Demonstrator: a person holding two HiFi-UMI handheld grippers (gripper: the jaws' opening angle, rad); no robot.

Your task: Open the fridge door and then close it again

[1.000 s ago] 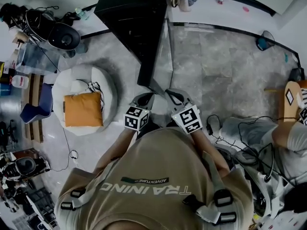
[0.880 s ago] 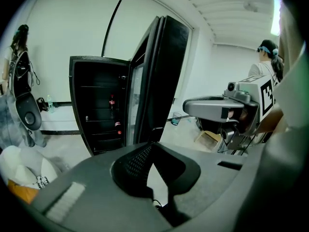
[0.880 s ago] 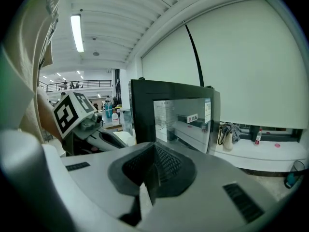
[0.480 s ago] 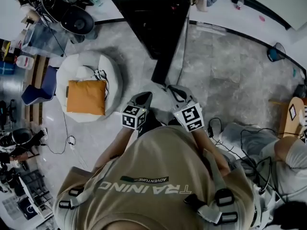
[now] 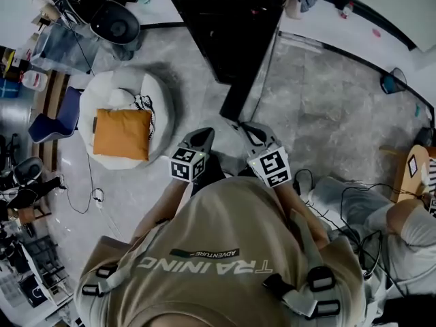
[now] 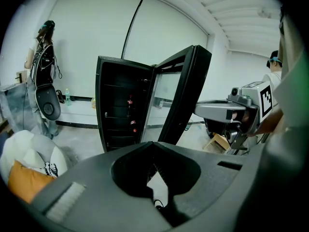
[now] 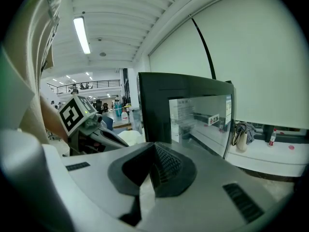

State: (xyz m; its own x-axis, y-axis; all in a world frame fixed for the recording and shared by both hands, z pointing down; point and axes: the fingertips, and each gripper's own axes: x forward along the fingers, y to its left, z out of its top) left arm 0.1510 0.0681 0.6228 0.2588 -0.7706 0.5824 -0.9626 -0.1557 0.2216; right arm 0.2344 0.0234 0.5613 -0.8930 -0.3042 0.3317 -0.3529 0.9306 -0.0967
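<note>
The black fridge (image 5: 231, 19) stands ahead of me on the floor with its glass door (image 5: 248, 80) swung open towards me. In the left gripper view the dark shelved inside (image 6: 123, 105) shows, with the door (image 6: 181, 98) angled out to its right. My left gripper (image 5: 201, 138) and right gripper (image 5: 248, 129) sit side by side close to my chest, just short of the door's near edge and touching nothing. Both are shut and hold nothing. The right gripper view looks at the door's glass face (image 7: 198, 115).
A white beanbag with an orange cushion (image 5: 122, 131) lies on the floor to the left. Cables (image 5: 340, 189) and a seated person (image 5: 402, 216) are at the right. Bags and gear (image 5: 27, 182) line the left edge. A person (image 6: 43, 57) stands left of the fridge.
The head view has shifted, so the fridge and beanbag sit further right and higher in frame. Both grippers stay shut, side by side near my chest. The door remains open.
</note>
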